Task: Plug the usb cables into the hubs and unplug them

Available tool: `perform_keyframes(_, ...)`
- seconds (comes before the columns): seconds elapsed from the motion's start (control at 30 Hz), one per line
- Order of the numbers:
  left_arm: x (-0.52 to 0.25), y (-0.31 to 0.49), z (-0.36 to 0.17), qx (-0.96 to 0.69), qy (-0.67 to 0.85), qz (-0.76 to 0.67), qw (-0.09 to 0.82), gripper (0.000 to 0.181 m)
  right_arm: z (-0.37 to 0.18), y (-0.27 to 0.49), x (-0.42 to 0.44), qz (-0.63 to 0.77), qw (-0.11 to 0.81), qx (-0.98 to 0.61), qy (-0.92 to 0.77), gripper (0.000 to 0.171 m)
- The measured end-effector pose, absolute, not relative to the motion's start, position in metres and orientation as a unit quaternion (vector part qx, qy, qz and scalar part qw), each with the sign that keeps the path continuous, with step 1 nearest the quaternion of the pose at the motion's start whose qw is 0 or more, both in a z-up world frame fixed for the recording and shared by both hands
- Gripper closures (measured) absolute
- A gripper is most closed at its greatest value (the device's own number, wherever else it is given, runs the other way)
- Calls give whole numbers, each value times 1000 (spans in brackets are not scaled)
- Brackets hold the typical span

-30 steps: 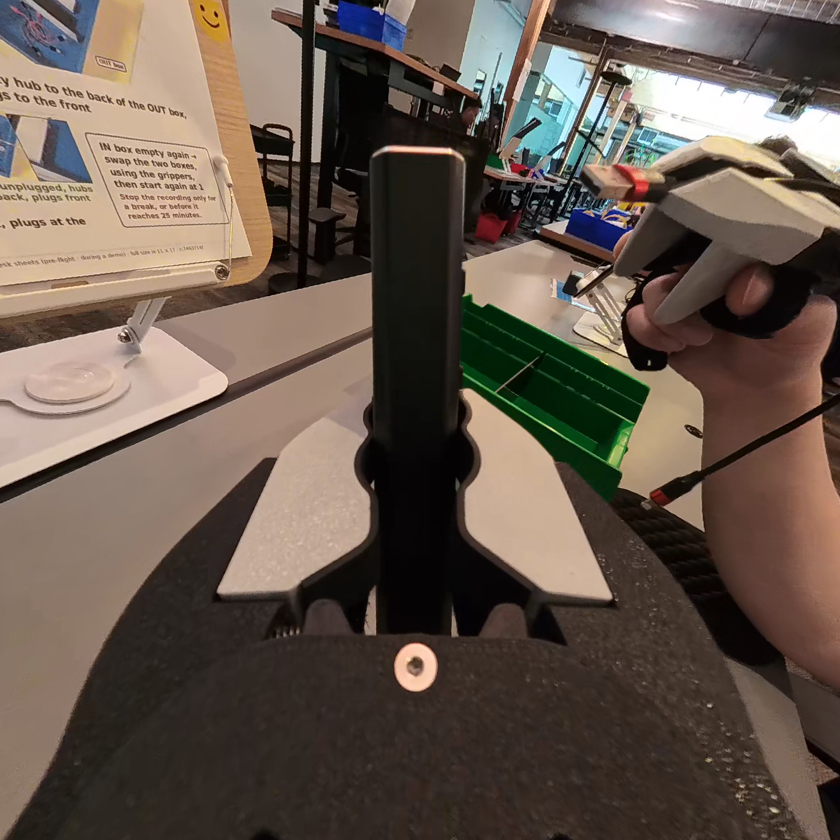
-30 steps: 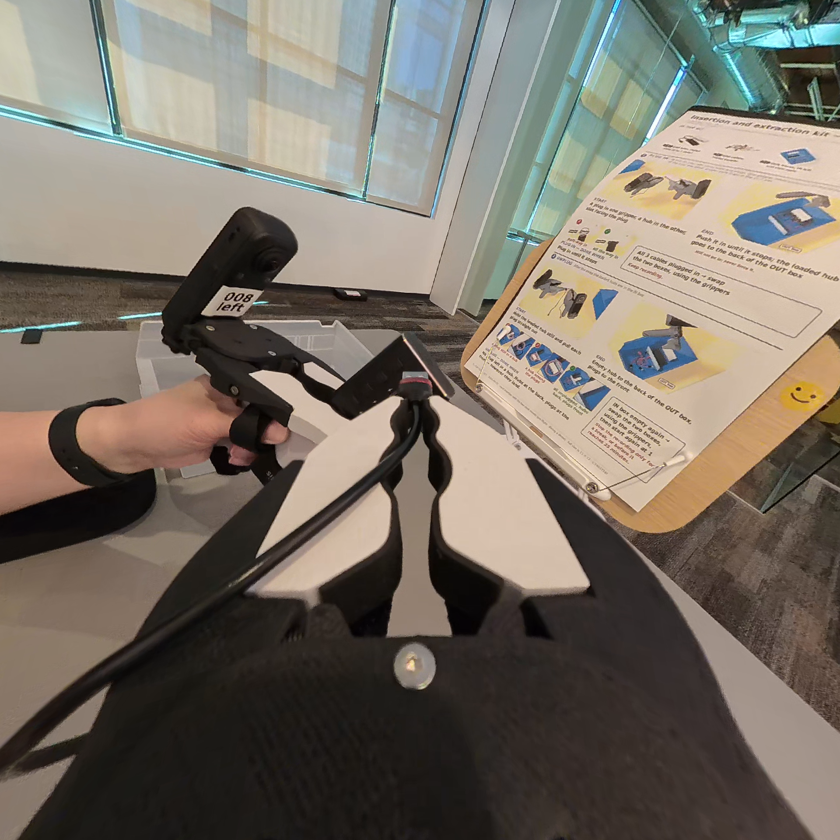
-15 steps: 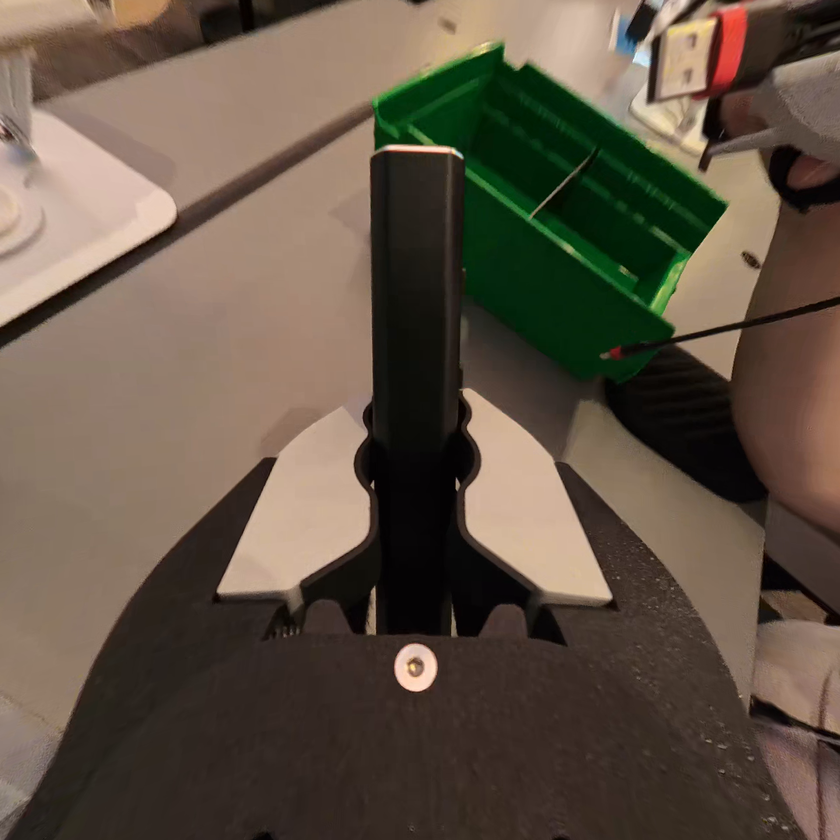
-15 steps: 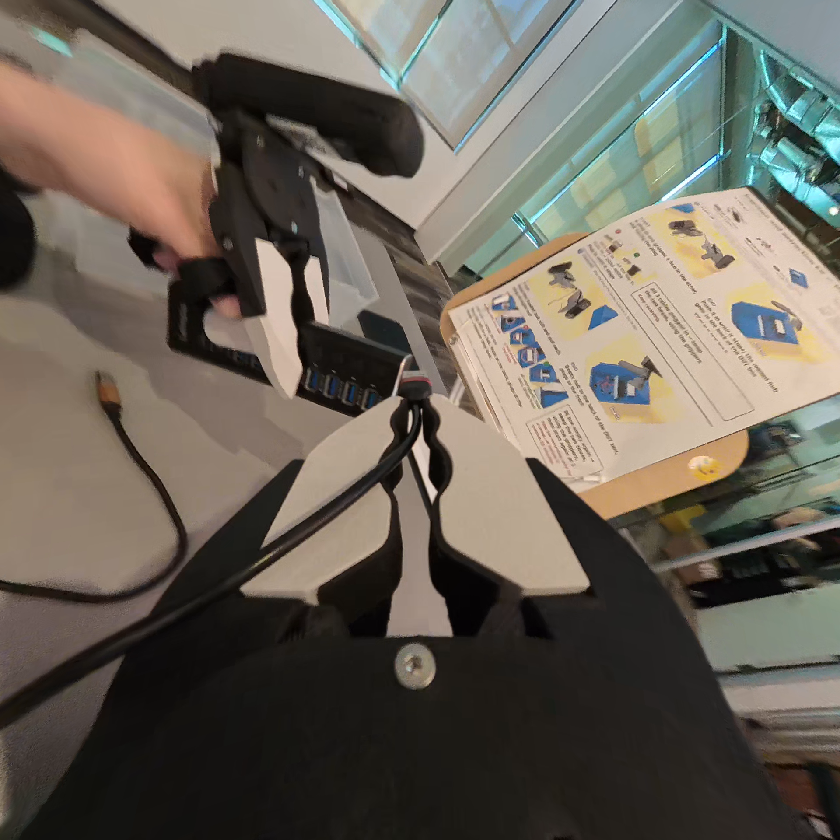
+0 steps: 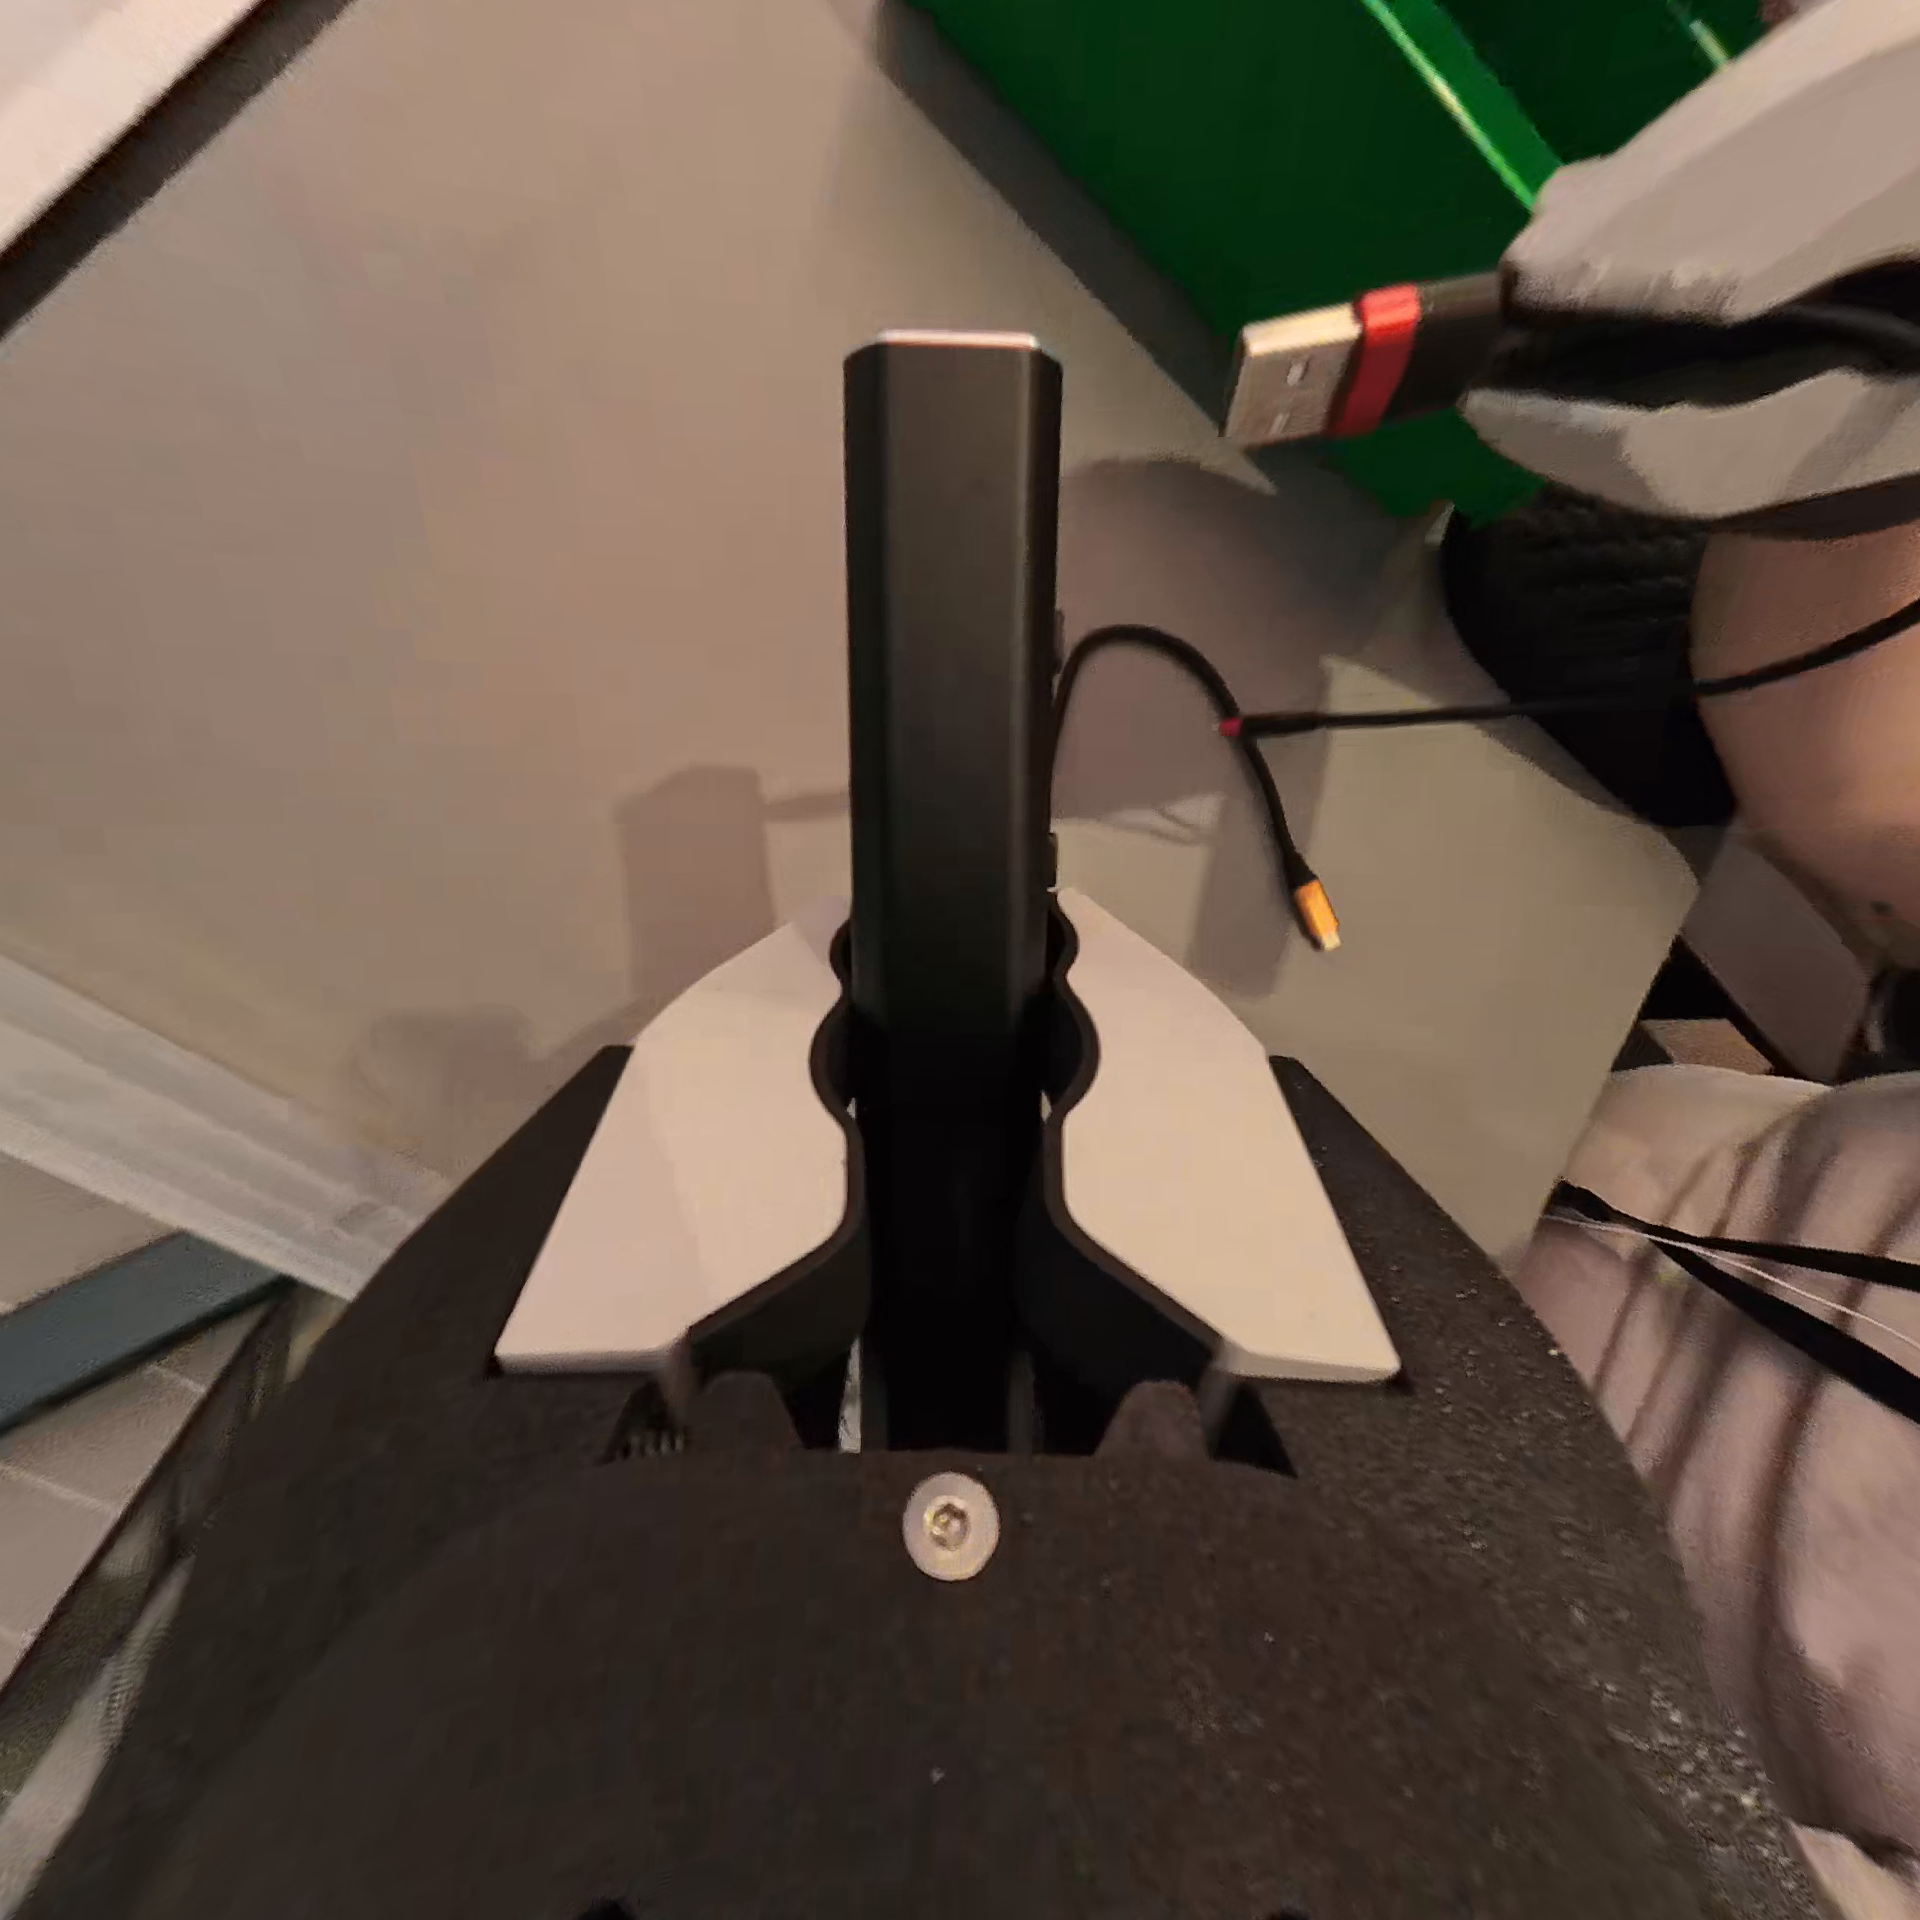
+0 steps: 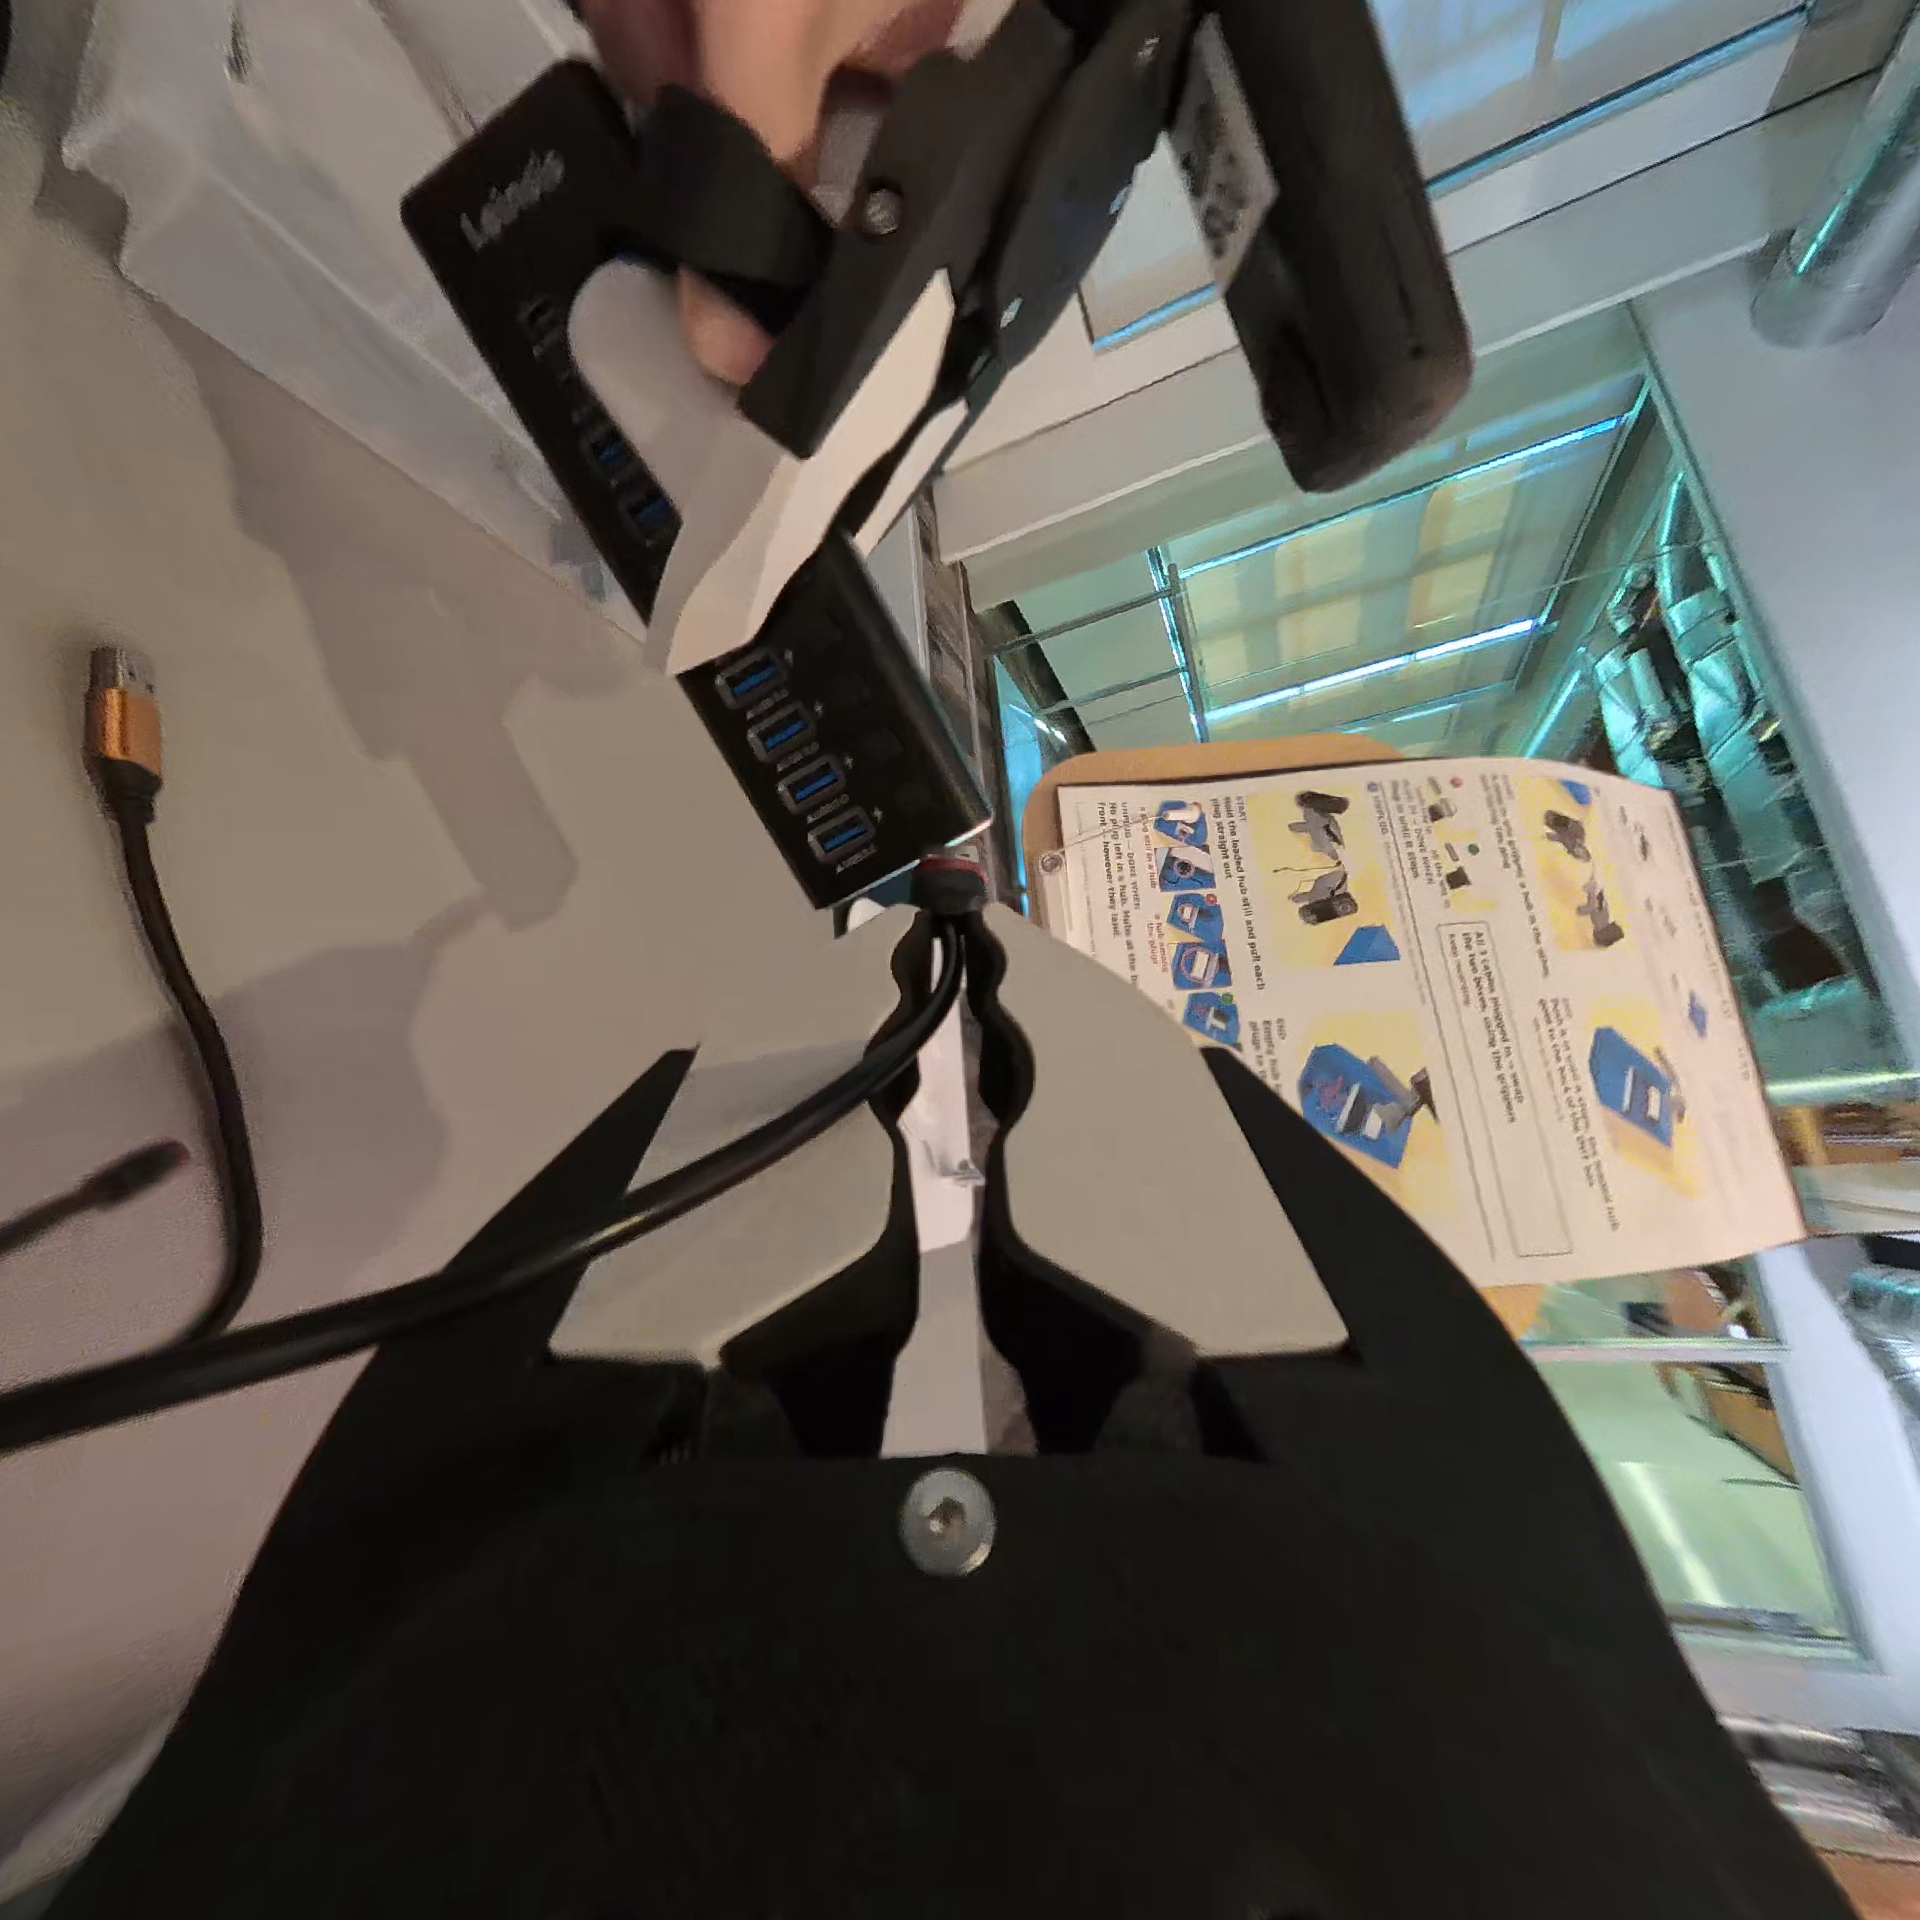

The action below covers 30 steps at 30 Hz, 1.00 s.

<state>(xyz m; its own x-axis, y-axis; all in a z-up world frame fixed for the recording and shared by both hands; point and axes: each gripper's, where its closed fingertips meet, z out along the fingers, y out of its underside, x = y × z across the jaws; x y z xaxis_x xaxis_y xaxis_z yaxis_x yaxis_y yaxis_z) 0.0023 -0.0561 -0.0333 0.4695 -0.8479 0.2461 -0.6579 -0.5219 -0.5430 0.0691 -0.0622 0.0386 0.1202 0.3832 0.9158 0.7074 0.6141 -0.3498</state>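
In the left wrist view, the left gripper point(image 5: 948, 977) fills the lower half of the frame, its two pale fingers closed tightly on a black USB hub point(image 5: 948, 644) that stands straight up the centre of the frame between them. At the upper right, the right gripper point(image 5: 1704, 343) enters from the edge, pinching a USB plug point(image 5: 1320, 369) with a red collar; the plug's metal tip points left toward the hub's top end but stays apart from it. Behind the plug sits a green bin point(image 5: 1247, 156) on the grey table point(image 5: 416, 520). To the right of the hub, a thin black cable with an orange-tipped connector point(image 5: 1311, 914) lies loose on the table. In the right wrist view, the right gripper point(image 6: 948, 935) occupies the lower half, its fingers closed on the red-collared plug point(image 6: 948, 878) at their tips, with the black cable point(image 6: 520, 1278) trailing off to the lower left. Just above the plug, the hub point(image 6: 821, 769) slants from upper left to centre, showing a row of blue ports, clamped by the left gripper point(image 6: 769, 540) held in a hand point(image 6: 790, 62) at the top. The plug sits at the hub's lower end; whether they touch is unclear. An orange-collared plug point(image 6: 123, 717) lies at the left, and an instruction sheet point(image 6: 1403, 1018) stands at the right.
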Motion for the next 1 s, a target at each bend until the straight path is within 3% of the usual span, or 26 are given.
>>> perform_keyframes(0.8, -8, -60, -55, -852, 451, -243, 104, 151, -20, -52, 40, -261, 517, -355, -734, 164)
perform_keyframes(1.0, -4, -57, -57, -841, 472, -236, 116, 151, -24, -52, 39, -245, 526, -359, -731, 164)
